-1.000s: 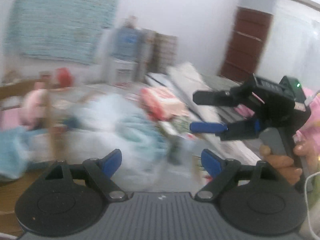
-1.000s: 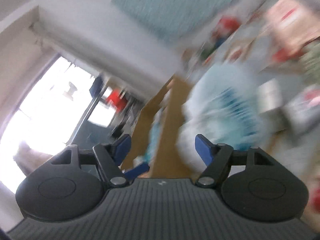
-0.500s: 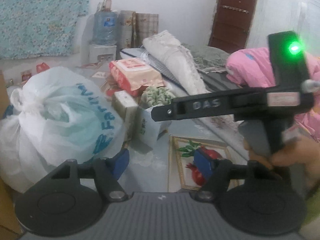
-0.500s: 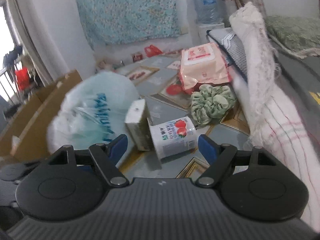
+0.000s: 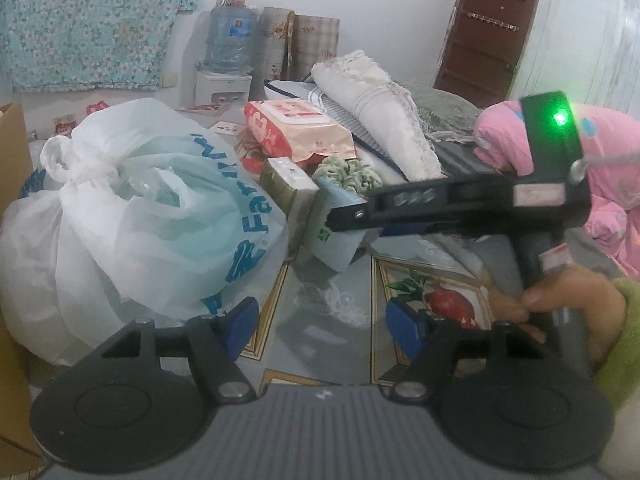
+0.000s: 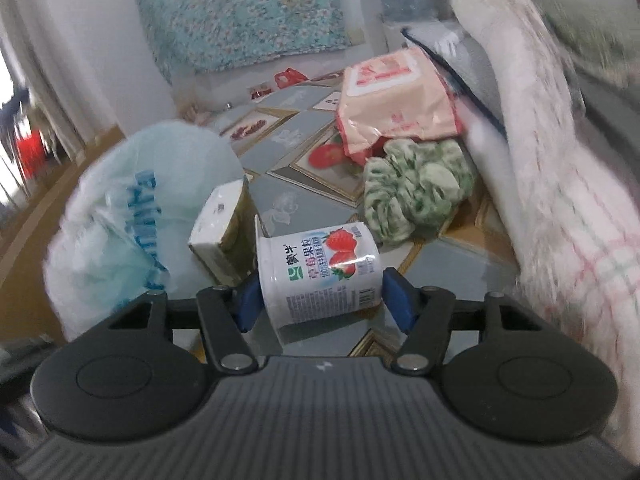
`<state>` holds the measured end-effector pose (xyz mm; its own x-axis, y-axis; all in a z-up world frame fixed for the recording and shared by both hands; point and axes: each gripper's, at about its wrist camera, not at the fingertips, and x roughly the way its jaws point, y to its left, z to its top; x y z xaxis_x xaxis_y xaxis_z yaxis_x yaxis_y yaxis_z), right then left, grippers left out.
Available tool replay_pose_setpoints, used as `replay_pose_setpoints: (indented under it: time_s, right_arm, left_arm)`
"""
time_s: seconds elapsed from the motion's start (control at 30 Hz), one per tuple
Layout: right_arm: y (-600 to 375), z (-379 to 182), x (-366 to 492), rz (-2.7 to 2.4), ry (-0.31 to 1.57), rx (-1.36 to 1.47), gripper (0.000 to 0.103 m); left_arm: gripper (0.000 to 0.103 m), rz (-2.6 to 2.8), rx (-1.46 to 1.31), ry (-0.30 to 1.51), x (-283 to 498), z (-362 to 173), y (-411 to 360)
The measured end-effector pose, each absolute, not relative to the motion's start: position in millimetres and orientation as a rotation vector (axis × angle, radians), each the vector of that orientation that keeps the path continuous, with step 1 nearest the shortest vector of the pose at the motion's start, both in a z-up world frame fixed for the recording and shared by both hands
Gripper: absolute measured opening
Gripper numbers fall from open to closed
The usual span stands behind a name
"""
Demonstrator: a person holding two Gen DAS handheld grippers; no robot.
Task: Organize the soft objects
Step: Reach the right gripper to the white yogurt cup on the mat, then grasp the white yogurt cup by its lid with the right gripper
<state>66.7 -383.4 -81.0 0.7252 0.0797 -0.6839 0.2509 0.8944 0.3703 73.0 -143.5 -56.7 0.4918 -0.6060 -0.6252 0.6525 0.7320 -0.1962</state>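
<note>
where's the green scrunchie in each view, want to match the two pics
Left wrist view: the green scrunchie is just above centre, behind the right hand-held gripper's black finger and below the pink wipes pack.
Right wrist view: right of centre, on the floor beyond the strawberry cup.
Shared landmark: the pink wipes pack, just behind the scrunchie in both.

blurred: pale blanket (image 6: 560, 184) | cut off: cardboard box (image 5: 12, 148)
</note>
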Motion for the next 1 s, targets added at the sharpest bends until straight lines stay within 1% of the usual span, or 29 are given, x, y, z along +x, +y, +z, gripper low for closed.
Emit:
replay_pose_setpoints:
  time_s: [0.13,0.27,0.33,0.5,0.57,0.67,0.9,1.0]
  right_arm:
    - [-414.2,-89.6,46.2,-0.032,0.771,0.784,0.061]
    - [-428.0,-115.0,28.4,0.092,0.822,1.118,0.061]
    - [-424.3,-122.9,24.9,0.144,0.851,1.195,0.061]
    - [-412.7,-116.3,27.9,0.135,0.924,1.161,0.062]
    - [-410.9,-109.0,29.2,0.101,0.935,1.119,0.068]
    - [-413.8,-98.8,32.3,0.055,0.939,1.040,0.068]
    - [-414.9,-73.4,19.6,0.005,0.835,0.865,0.068]
    - [-418.2,-72.0,25.4,0.036,0.805,0.854,0.063]
  left_arm:
    - [0.074,-0.803,0.078,0.744,70.7,-56.5,-140.0]
    - [0.078,-0.853,0.080,0.773,68.1,-57.3,-140.7]
    - [0.079,-0.873,0.094,0.770,65.7,-58.1,-143.7]
    - [0.079,-0.865,0.123,0.768,69.4,-62.6,-155.5]
    - [0.079,-0.864,0.121,0.778,73.8,-65.1,-160.3]
    - [0.079,-0.867,0.126,0.783,77.7,-67.3,-167.9]
    - [0.079,-0.857,0.164,0.746,76.4,-67.8,-185.3]
    - [0.078,-0.827,0.198,0.710,74.9,-67.9,-193.9]
